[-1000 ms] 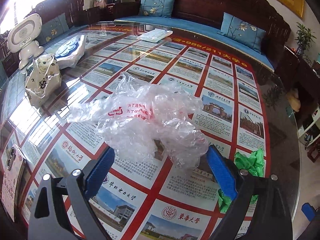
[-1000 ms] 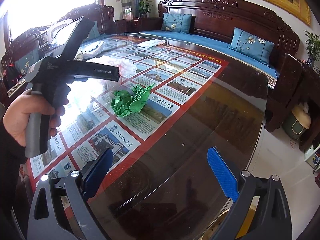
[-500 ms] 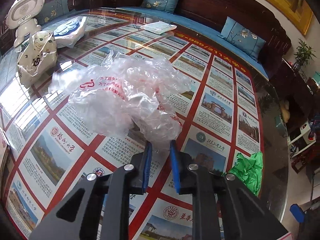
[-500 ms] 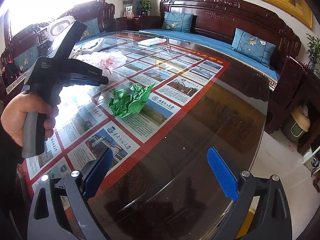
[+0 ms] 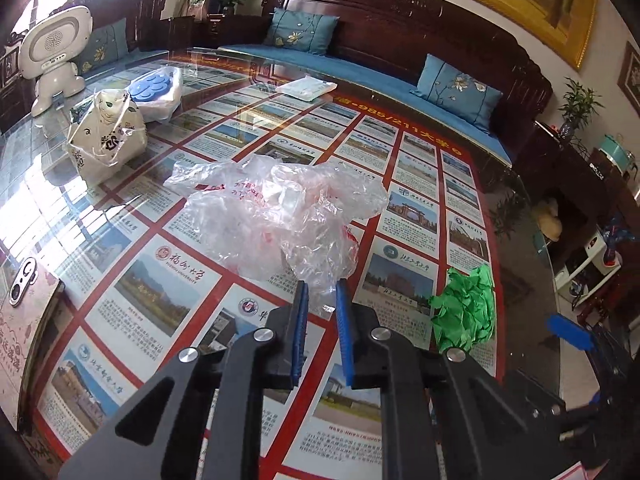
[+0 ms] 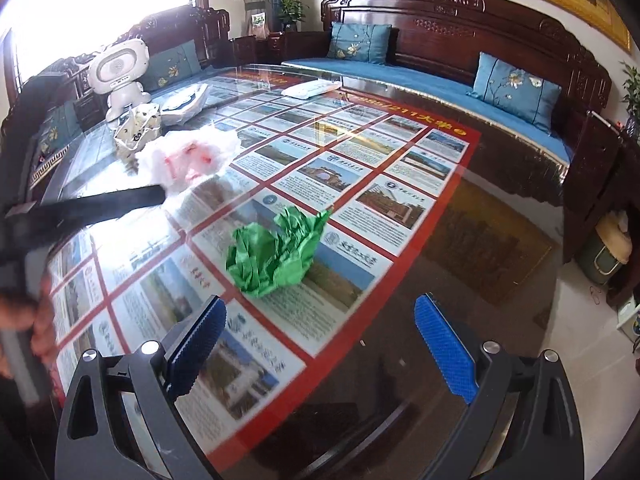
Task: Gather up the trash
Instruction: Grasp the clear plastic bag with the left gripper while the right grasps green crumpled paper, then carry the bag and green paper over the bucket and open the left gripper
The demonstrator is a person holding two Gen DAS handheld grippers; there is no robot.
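Two pieces of trash sit on my glass tabletop (image 5: 132,216). My left gripper (image 5: 321,292) is clamped on the near edge of a crumpled clear plastic bag (image 5: 276,216) with red print. My right gripper (image 6: 320,320) hangs spread apart, just short of a crinkled green paper wad (image 6: 276,252).

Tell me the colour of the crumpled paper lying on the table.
Bright green. The crumpled paper shows best in the right wrist view, lying ahead of the open right tool.
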